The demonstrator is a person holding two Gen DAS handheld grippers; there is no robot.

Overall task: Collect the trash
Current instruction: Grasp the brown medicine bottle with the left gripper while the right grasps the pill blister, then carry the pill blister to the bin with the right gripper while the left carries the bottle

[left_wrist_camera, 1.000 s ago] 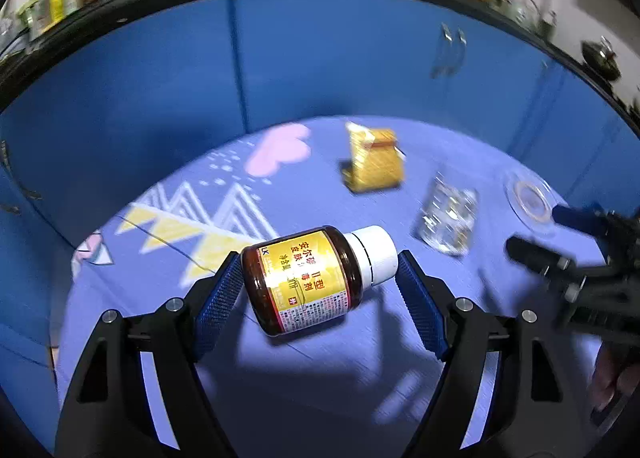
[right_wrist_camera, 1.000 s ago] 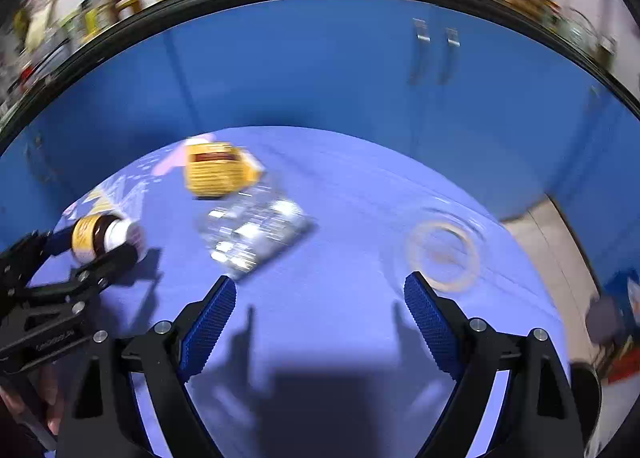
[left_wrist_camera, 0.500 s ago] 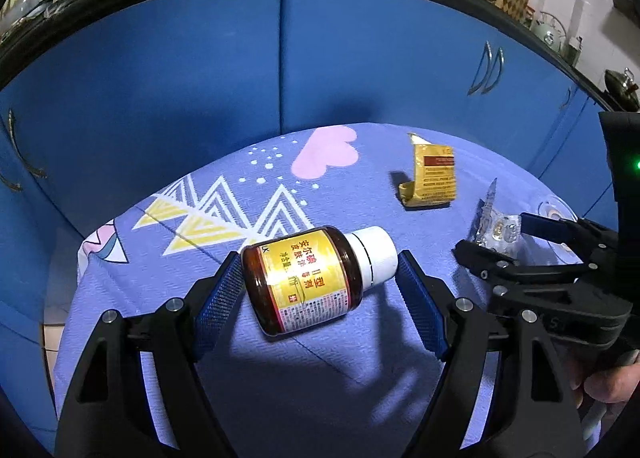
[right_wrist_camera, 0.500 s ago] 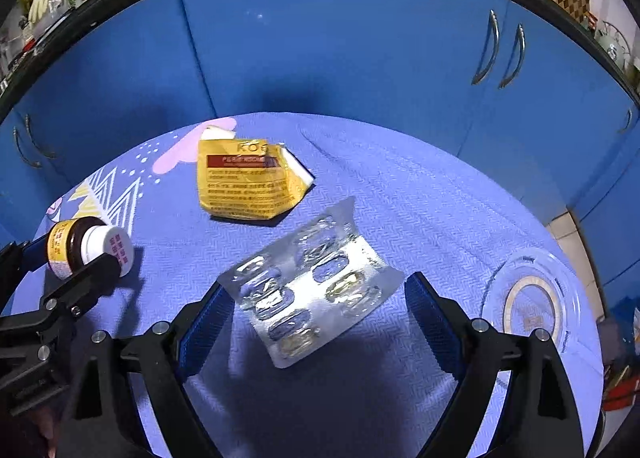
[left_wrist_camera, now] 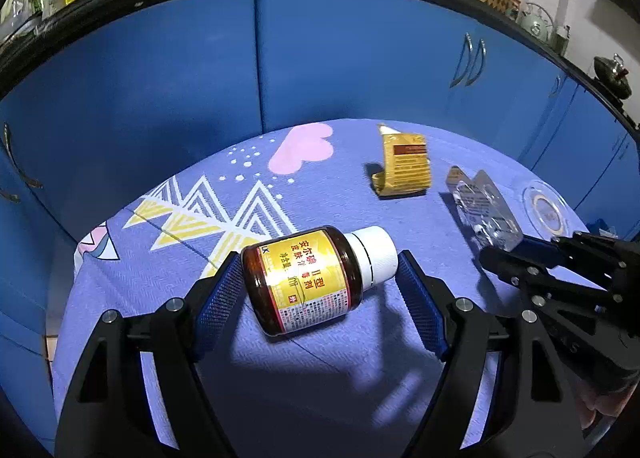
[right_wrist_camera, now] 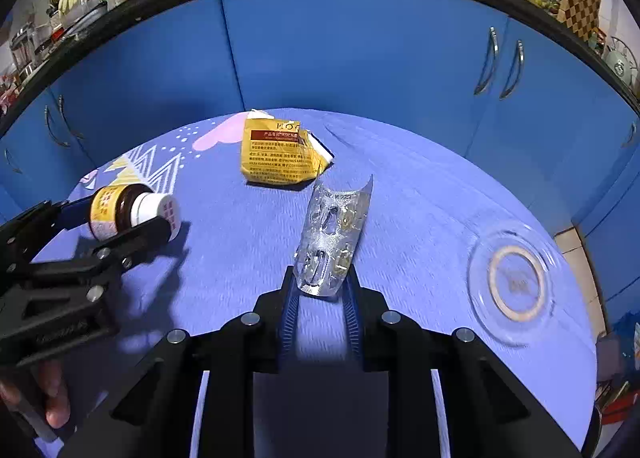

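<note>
At the bottom middle of the right wrist view, the right gripper point(right_wrist_camera: 320, 290) has just squeezed in on the blister pack point(right_wrist_camera: 332, 234), which lay flat between wide fingers a moment ago. Now the pack is pinched at its near end and bent up off the bench point(right_wrist_camera: 420, 218). In the left wrist view, the left gripper point(left_wrist_camera: 320, 290) has not changed: its blue fingers point(left_wrist_camera: 218, 298) are clamped on the brown bottle point(left_wrist_camera: 308, 278), white cap to the right. Farther back, above the middle of the frame, the yellow wrapper point(right_wrist_camera: 280, 156) lies crumpled. At the right sits a clear round lid point(right_wrist_camera: 516, 282).
</note>
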